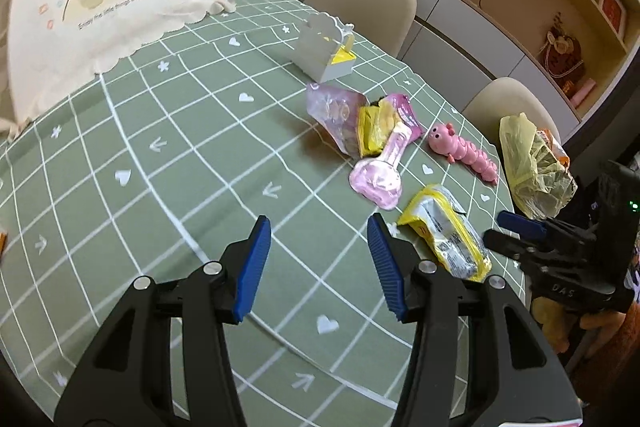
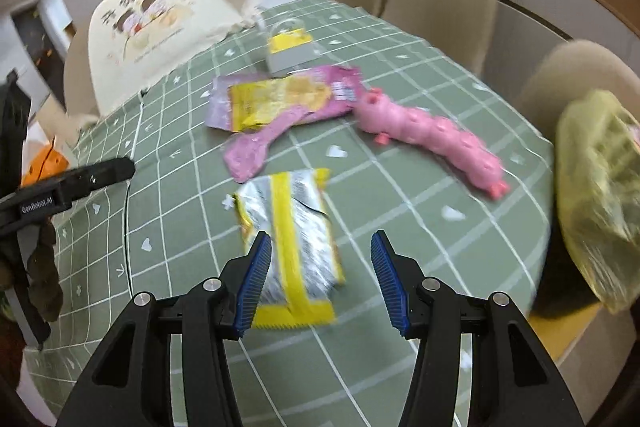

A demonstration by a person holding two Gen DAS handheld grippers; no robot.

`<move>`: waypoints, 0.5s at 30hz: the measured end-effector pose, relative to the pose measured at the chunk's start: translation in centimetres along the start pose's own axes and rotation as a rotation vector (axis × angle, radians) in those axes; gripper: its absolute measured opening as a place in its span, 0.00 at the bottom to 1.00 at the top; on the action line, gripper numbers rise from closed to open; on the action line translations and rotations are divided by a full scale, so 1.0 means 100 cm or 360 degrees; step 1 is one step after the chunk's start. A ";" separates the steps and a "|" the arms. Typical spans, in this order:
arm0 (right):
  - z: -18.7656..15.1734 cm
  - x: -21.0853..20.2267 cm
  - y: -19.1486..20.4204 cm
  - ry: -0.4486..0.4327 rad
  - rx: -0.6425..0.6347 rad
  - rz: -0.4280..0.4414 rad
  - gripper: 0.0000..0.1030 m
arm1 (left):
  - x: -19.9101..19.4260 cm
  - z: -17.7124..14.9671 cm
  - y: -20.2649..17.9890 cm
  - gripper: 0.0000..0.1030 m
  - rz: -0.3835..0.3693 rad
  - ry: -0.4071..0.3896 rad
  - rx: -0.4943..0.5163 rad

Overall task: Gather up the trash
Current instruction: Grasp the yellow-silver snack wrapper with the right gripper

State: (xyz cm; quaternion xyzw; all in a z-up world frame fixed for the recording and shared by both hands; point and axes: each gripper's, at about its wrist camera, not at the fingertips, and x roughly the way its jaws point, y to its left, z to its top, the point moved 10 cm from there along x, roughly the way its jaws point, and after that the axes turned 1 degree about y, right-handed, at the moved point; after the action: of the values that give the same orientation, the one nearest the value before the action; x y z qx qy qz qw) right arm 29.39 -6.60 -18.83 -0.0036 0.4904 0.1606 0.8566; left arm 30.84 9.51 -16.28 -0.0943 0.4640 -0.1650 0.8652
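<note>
Both tools are spread wide and hold nothing. The right tool (image 2: 318,277) hovers over the yellow-silver wrapper (image 2: 294,243) lying flat on the counter (image 2: 400,39); the left tool (image 1: 318,263) hovers beside it.

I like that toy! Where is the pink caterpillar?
The pink plastic caterpillar toy lies on the green checked tablecloth, between the pink wrappers and the yellow plastic bag.

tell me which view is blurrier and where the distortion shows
Right wrist view: motion-smeared, the pink caterpillar toy and yellow bag soft, wrapper print unreadable. Left wrist view: sharp, the same wrapper crisp. Both: fisheye bends the tablecloth grid lines, corners dark.
</note>
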 end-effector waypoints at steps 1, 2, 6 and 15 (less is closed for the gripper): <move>0.003 0.006 0.005 0.0008 -0.0013 0.0026 0.48 | 0.001 0.002 0.002 0.46 -0.0005 0.0000 0.0003; 0.005 0.010 0.008 0.0013 -0.0020 0.0041 0.46 | 0.003 0.003 0.003 0.46 -0.0009 0.0001 0.0005; 0.004 0.034 0.019 0.0110 -0.0097 0.0070 0.37 | 0.014 0.007 0.012 0.46 -0.0010 0.0034 0.0001; -0.005 0.001 -0.019 0.0090 -0.0019 0.0042 0.17 | 0.034 0.011 -0.023 0.46 -0.0135 0.0074 0.0179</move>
State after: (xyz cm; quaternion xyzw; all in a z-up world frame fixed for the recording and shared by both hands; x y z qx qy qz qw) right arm 29.52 -8.51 -19.46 -0.0068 0.5134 0.1746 0.8402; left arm 33.04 6.11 -17.57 -0.0611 0.4696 -0.2296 0.8503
